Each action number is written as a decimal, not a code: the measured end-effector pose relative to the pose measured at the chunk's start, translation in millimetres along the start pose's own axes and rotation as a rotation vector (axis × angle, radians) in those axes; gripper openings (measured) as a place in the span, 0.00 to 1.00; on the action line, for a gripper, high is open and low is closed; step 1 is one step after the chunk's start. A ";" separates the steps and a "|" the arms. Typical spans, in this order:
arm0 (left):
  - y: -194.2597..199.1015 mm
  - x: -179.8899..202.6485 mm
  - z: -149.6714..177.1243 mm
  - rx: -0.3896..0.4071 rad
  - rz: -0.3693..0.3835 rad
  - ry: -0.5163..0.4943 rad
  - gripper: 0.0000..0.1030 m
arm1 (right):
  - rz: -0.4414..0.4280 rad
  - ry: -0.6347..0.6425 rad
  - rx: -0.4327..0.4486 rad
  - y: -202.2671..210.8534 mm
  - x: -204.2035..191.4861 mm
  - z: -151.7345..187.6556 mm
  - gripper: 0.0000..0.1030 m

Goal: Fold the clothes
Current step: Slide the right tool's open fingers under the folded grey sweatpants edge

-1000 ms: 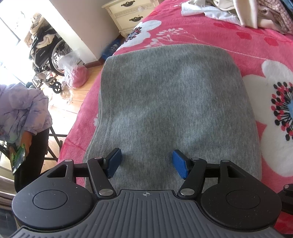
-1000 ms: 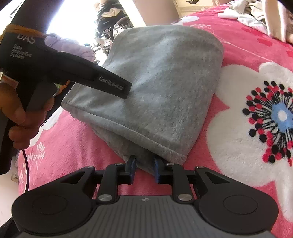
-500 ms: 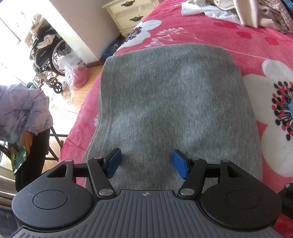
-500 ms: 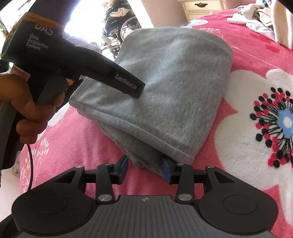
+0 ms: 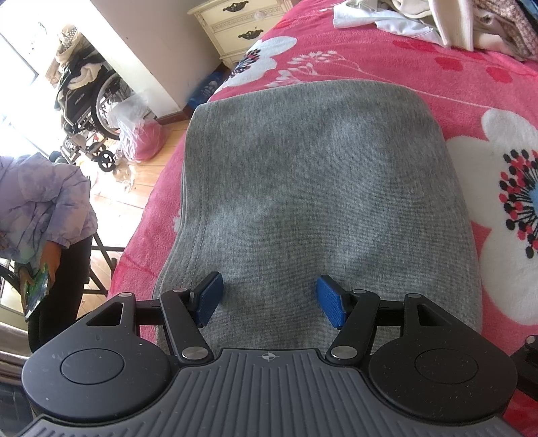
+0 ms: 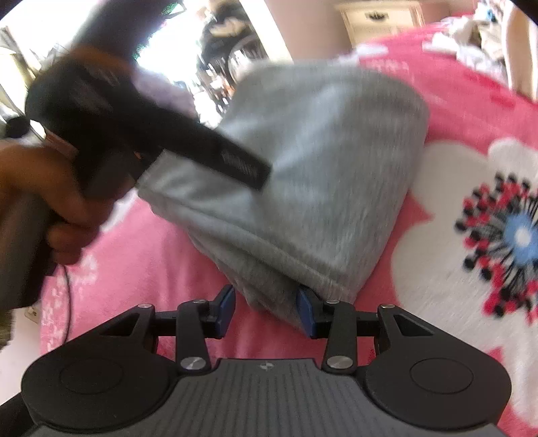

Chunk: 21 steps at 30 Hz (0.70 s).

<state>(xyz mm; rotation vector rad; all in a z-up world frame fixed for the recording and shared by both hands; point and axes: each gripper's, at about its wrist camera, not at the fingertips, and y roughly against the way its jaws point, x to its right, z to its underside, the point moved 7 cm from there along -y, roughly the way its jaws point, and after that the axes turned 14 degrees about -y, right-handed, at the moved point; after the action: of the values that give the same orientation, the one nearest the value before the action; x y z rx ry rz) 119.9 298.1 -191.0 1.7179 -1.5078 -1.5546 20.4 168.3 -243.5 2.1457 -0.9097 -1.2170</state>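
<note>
A folded grey garment (image 5: pixel 316 188) lies on the pink flowered bed cover (image 5: pixel 470 84). My left gripper (image 5: pixel 267 299) is open, its blue pads resting over the garment's near end, holding nothing. In the right wrist view the same garment (image 6: pixel 319 168) shows as a thick folded stack, blurred by motion. My right gripper (image 6: pixel 265 312) is open at the stack's near corner, with the lower grey layers between its pads. The left gripper's black body (image 6: pixel 141 134) and the hand holding it hover over the stack's left side.
A heap of unfolded clothes (image 5: pixel 454 20) lies at the far end of the bed. A cream nightstand (image 5: pixel 242 23) stands beyond the bed's corner. A wheelchair (image 5: pixel 90 111) and a person in a lilac jacket (image 5: pixel 43 208) are on the wooden floor to the left.
My right gripper has opened from shut on the garment's near corner and let the fabric go. The right view has shifted and blurred. The left gripper has not moved.
</note>
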 end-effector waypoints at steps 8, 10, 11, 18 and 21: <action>-0.3 -0.7 0.6 0.003 0.005 -0.003 0.61 | -0.044 -0.165 0.138 29.5 36.6 -29.1 0.42; -0.2 -0.5 0.8 0.004 0.005 -0.004 0.61 | -0.021 -0.185 0.142 27.4 44.2 -29.9 0.42; -0.7 -0.9 0.0 0.003 0.005 -0.004 0.61 | -0.010 -0.190 0.143 26.2 47.0 -30.1 0.42; -1.4 -0.7 -0.9 0.004 0.003 -0.004 0.62 | 0.039 -0.185 0.113 6.6 50.0 -26.1 0.40; -1.7 -0.3 -1.4 0.004 0.002 -0.006 0.62 | 0.062 -0.154 0.093 0.4 47.3 -20.0 0.40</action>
<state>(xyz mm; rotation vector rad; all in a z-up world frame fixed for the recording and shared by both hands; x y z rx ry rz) 121.9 298.4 -191.8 1.7146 -1.5159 -1.5582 55.5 134.3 -259.2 2.1003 -1.1093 -1.3481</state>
